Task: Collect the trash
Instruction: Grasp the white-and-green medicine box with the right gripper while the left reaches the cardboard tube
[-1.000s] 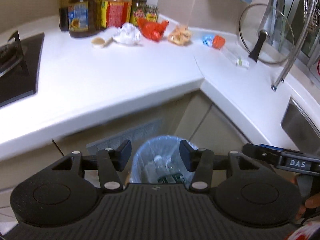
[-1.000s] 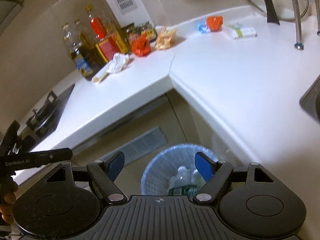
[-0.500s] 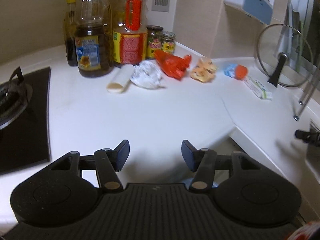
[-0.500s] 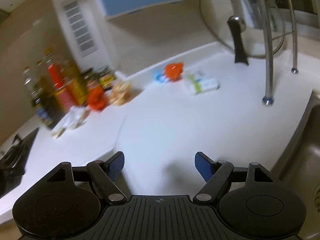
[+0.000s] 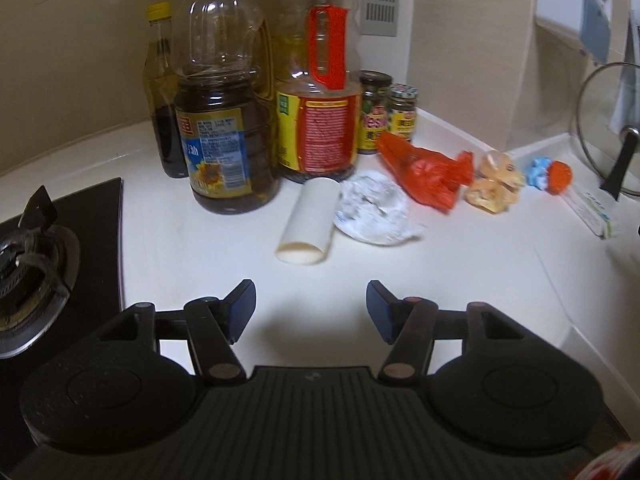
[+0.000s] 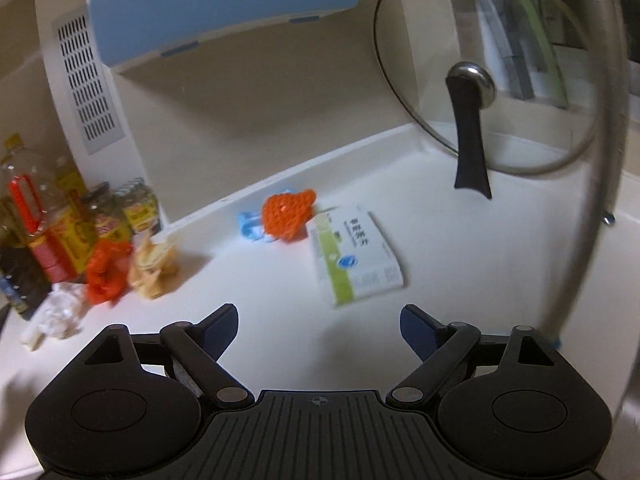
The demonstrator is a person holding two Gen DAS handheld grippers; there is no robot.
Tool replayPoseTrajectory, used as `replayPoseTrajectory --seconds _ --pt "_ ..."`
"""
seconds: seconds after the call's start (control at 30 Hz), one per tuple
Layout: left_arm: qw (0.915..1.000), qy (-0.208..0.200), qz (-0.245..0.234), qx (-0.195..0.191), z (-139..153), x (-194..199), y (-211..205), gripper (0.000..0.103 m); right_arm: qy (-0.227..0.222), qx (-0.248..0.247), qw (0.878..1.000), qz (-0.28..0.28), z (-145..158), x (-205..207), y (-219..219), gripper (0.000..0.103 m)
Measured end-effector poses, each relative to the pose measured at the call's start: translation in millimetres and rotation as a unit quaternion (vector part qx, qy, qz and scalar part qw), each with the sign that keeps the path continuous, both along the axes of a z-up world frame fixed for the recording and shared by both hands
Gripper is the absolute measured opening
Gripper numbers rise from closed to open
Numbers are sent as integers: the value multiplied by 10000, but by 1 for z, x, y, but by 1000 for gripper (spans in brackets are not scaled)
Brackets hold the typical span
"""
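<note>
Both grippers hang over the white worktop (image 5: 180, 248) with nothing between their jaws, and both pairs of jaws are opening. The left gripper (image 5: 311, 304) faces a white paper tube (image 5: 308, 220) lying on its side toward the back edge, just in front of the oil bottles (image 5: 224, 128), with a crumpled white wrapper (image 5: 372, 208) touching its right side. The right gripper (image 6: 316, 330) faces a green-and-white carton (image 6: 356, 254) lying flat near the back corner, beside an orange net (image 6: 286, 216) and a blue scrap (image 6: 250, 226).

To do this step well, I judge each gripper should take the nearest piece: straddle the tube across its width, not its length, and catch the carton by its long edges, low to the worktop so it cannot slide.

One dark bottle's label shows a sunflower; the carton's print is too blurred to read, as are the jar labels
</note>
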State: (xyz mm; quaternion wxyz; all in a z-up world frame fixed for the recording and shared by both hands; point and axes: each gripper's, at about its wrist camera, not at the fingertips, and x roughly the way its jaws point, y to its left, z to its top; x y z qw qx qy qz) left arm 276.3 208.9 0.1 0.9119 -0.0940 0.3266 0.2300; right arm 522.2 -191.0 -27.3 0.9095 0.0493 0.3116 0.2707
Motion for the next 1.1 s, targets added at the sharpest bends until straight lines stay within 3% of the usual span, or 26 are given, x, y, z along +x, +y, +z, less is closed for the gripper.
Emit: replayPoseTrajectory --seconds 0.53,1.0,1.1 --pt "9998 150 135 5 -21 24 41 60 109 -775 9968 140 -38 100 44 91" --pt "9999 140 81 21 -24 32 50 61 261 -957 9950 60 -54 121 56 91" --pt "9999 128 30 26 -25 35 50 62 192 -973 9950 80 -55 118 55 76"
